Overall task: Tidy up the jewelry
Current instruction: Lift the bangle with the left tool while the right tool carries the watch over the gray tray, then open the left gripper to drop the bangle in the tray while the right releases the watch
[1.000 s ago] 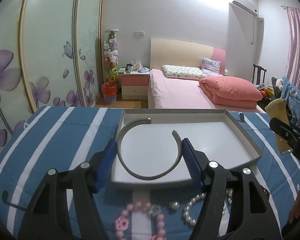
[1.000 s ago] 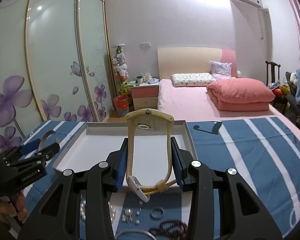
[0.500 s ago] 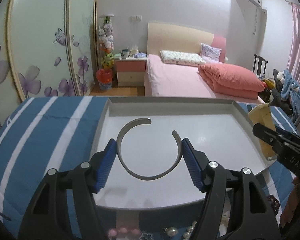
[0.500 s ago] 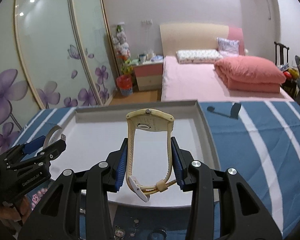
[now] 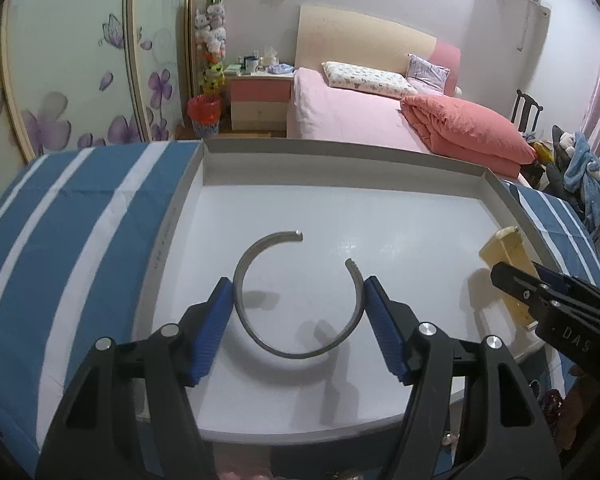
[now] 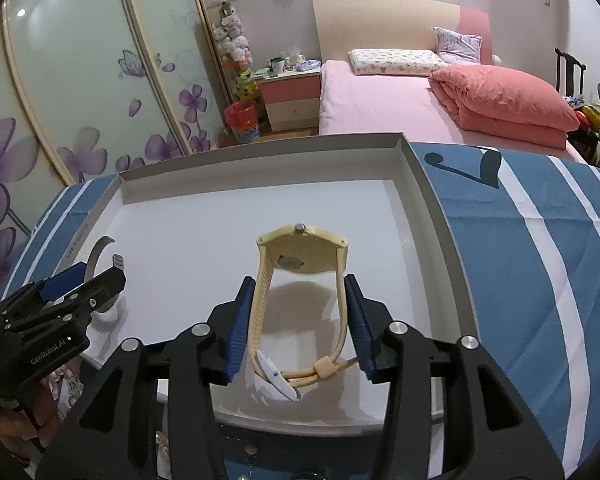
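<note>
While the left gripper [image 5: 299,300] pinches an open silver bangle [image 5: 296,296] between its blue pads, the bangle hangs over the floor of the shallow white tray [image 5: 340,152], toward the tray's left edge, its gap facing the far rim. The right gripper [image 6: 299,312] clamps a cream-yellow watch [image 6: 302,254] by both sides of its strap, case pointing away, over the tray's floor nearer its right edge. The tray rests on a blue-and-white striped cloth [image 6: 520,248], with beads partly visible at the near rim.
</note>
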Action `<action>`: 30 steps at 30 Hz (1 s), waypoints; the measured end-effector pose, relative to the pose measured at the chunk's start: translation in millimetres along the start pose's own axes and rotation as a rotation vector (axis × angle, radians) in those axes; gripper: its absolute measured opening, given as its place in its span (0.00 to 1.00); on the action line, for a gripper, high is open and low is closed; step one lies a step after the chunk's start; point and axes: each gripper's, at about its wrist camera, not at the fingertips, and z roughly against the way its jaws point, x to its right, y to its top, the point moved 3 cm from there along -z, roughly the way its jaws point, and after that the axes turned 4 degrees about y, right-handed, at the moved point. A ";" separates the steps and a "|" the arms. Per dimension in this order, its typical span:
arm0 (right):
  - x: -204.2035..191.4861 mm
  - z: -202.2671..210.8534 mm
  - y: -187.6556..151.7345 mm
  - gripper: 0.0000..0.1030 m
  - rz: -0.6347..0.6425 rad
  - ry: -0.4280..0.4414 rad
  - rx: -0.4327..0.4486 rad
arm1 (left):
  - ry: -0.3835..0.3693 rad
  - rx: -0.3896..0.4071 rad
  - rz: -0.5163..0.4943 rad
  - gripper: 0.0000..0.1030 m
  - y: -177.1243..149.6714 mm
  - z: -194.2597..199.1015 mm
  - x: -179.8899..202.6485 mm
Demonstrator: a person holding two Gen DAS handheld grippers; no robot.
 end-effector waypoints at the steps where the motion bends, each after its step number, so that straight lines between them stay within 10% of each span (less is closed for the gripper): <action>1: 1.1 1.6 0.6 0.50 0.001 -0.001 0.009 | -0.002 0.000 0.006 0.63 -0.1 0.4 -1.3; 16: 0.5 66.0 -2.7 0.54 -0.023 0.015 0.146 | -0.005 0.126 0.042 0.64 1.6 64.9 -21.2; 30: -25.3 130.5 -71.0 0.54 0.018 0.041 0.177 | 0.039 0.129 -0.012 0.68 -76.2 131.5 -50.4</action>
